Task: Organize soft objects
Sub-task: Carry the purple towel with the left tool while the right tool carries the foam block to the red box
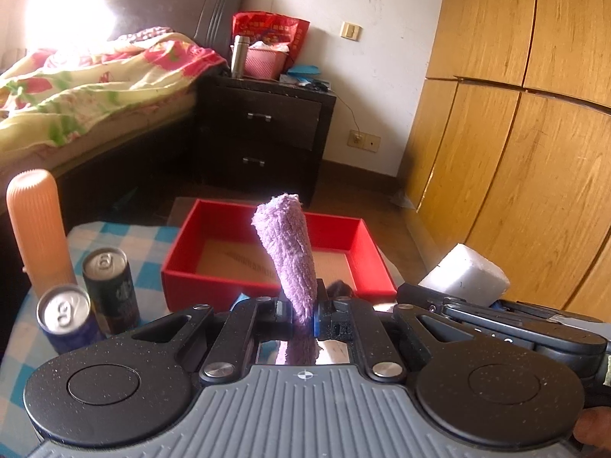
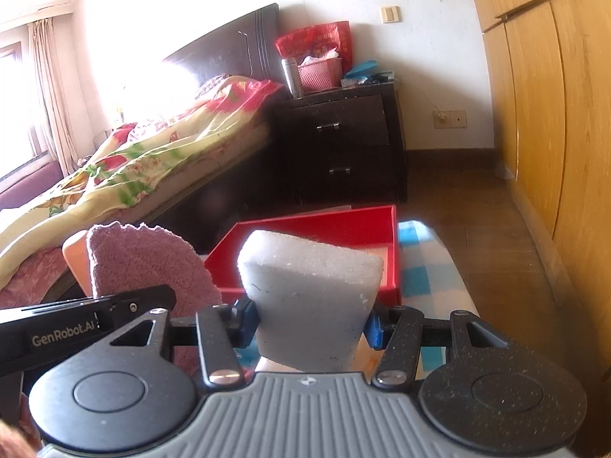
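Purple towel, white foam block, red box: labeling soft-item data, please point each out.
purple towel (image 1: 287, 252), left wrist view, middle of the roll.
white foam block (image 2: 311, 297), right wrist view, front face.
red box (image 1: 198, 284), left wrist view, near wall.

"GenRobot.AI" on left gripper (image 2: 95, 316)

A speckled black left gripper (image 1: 303, 315) with ribbed grey housing, silver screws and blue pads is seen. On the matching right gripper (image 2: 311, 324), "GenRobot.AI" lettering is shown at nine o'clock.
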The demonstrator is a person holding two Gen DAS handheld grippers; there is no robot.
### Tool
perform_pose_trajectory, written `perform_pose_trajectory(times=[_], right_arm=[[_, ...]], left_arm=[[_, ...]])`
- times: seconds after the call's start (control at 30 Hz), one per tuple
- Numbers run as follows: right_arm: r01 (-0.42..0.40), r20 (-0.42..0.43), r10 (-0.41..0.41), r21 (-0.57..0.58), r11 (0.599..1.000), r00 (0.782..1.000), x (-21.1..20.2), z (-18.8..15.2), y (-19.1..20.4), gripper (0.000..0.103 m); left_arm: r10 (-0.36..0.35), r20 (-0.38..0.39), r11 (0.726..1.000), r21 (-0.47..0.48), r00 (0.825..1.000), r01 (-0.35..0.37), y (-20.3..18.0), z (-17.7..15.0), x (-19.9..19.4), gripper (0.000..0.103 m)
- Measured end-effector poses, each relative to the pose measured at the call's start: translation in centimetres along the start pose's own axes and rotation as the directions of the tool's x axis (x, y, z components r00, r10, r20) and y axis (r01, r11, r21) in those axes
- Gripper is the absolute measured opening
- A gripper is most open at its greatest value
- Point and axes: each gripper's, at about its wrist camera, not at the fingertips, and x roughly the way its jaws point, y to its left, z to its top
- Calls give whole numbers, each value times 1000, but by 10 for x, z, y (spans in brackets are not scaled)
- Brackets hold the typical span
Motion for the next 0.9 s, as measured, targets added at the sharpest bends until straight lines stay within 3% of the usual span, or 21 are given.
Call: perform_pose_trajectory(times=[0.57,0.9], right_arm=[[11,46,-9,-44,999,999,61,41,5,31],[61,6,-61,-49,997,998,120,58,-9,31]], left_arm=[[78,27,996,36,997,-79,14,31,56,6],[134,12,990,40,991,-134,28,45,101,7]])
